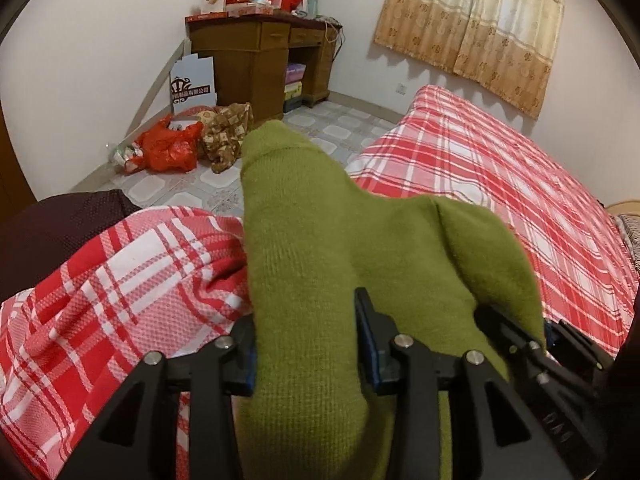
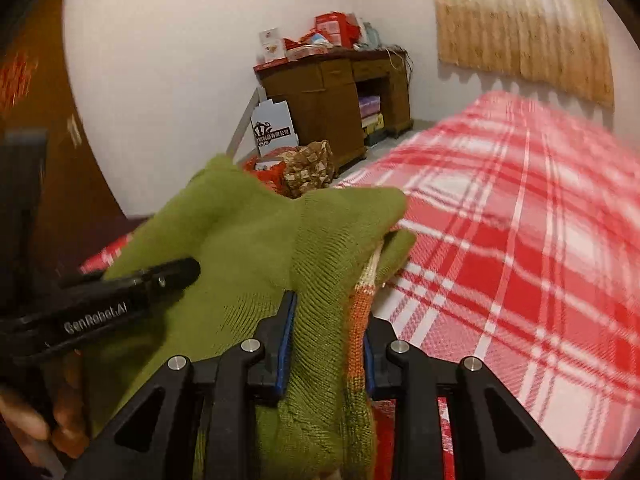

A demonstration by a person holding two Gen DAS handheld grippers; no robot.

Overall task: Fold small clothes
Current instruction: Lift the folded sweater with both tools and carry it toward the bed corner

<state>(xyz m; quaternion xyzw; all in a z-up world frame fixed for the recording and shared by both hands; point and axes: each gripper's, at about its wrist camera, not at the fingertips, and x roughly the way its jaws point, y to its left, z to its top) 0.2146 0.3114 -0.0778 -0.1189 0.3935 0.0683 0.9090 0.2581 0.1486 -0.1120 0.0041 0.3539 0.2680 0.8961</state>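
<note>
Green knit garment (image 1: 304,264), orange-striped edge, bunched over plaid bedspread (image 1: 500,184); left hand-held gripper (image 1: 310,344) and right hand-held gripper (image 2: 326,344) both clamp it.

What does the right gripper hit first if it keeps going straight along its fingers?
The green knit garment already bunched between the right gripper fingers; beyond it, probably the red plaid bedsheet. Depth is unclear.

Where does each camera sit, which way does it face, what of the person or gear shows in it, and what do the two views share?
Left wrist: on the left gripper, facing along its fingers over the green garment to the desk; the right gripper shows.
Right wrist: on the right gripper, facing over the garment and bed; the left gripper and a hand show.
Shared: garment, bed, desk, curtain.
</note>
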